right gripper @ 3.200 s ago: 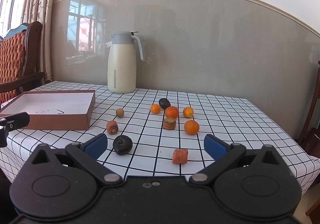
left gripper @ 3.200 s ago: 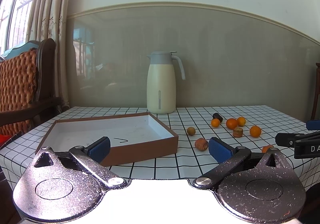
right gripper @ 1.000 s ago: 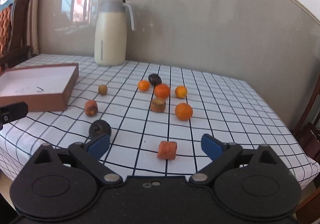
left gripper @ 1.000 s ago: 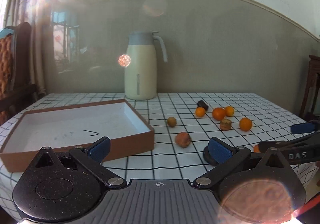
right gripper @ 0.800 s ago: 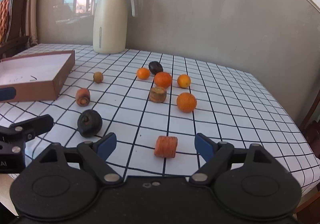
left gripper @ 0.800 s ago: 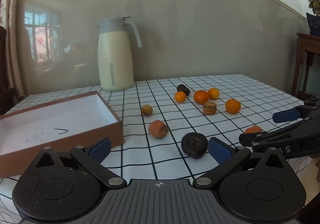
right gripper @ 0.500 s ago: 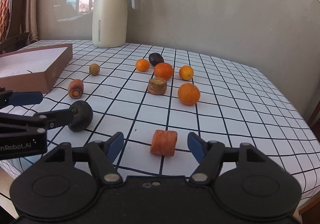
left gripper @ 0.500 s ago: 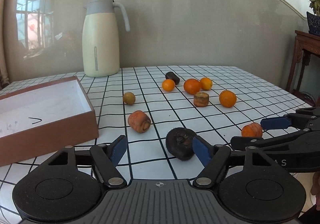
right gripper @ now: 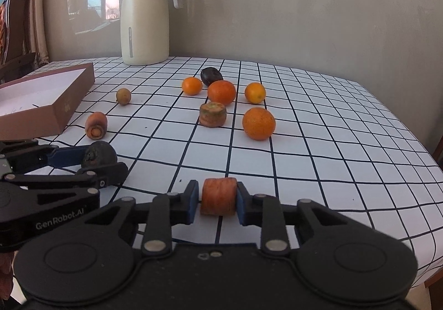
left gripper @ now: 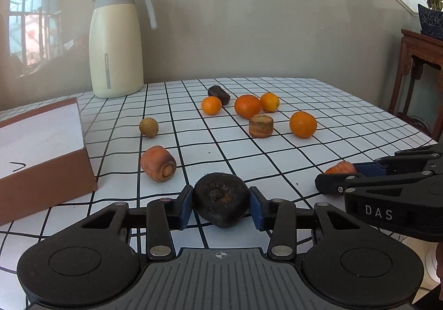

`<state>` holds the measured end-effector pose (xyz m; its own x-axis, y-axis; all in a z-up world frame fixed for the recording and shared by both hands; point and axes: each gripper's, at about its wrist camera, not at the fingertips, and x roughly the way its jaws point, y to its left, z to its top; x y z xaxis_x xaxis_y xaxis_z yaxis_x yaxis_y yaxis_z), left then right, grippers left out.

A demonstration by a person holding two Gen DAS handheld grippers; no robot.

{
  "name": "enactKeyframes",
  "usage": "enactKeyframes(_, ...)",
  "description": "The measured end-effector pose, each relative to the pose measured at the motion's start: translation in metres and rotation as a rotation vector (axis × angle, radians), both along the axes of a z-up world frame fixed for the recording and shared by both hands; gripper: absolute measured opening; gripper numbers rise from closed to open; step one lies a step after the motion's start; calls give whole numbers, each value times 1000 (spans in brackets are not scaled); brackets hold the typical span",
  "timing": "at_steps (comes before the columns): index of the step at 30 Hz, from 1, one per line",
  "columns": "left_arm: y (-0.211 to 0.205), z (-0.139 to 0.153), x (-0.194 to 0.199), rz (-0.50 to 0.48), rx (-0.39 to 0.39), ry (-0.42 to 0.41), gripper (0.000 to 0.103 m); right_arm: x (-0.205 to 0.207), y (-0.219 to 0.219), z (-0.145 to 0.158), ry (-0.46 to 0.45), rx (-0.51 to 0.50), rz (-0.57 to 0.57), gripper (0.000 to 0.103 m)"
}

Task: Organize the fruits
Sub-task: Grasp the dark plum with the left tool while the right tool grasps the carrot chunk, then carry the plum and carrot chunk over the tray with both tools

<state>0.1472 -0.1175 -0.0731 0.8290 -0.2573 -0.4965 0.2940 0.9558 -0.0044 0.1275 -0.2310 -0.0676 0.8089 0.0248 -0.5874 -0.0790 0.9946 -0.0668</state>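
A dark, wrinkled fruit (left gripper: 218,195) sits on the checked tablecloth between the blue pads of my left gripper (left gripper: 220,200). Its jaws are closing and both pads touch the fruit. My right gripper (right gripper: 218,196) is shut on an orange carrot piece (right gripper: 218,195) near the table's front edge. The two grippers lie side by side, a hand's width apart. The brown box with a white floor (left gripper: 47,179) stands at the left. Loose behind lie another carrot piece (left gripper: 158,168), a small brown fruit (left gripper: 148,127), several oranges (left gripper: 303,124), a cut stub (left gripper: 260,125) and a second dark fruit (left gripper: 218,94).
A cream jug with a grey lid (left gripper: 116,46) stands at the back of the table by the wall. A dark wooden side table with a potted plant (left gripper: 423,60) is at the far right. A wooden chair (right gripper: 16,27) stands at the left.
Both grippers came forward and down to the table and closed. The left one swung right from the box to the dark fruit, and the right one closed on the carrot piece.
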Motion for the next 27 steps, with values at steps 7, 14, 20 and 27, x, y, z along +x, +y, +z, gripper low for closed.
enactKeyframes(7, 13, 9, -11, 6, -13, -24, 43, -4, 3, 3, -27, -8, 0, 15)
enactKeyframes(14, 45, 35, -35, 58, -17, -77, 43, -22, 16, 19, -88, 10, 41, 15)
enactKeyframes(20, 82, 45, -66, 120, 12, -119, 43, -34, 44, 34, -138, 33, 113, 15)
enactKeyframes(27, 131, 55, -90, 220, -10, -152, 43, -49, 83, 44, -198, 56, 228, 15)
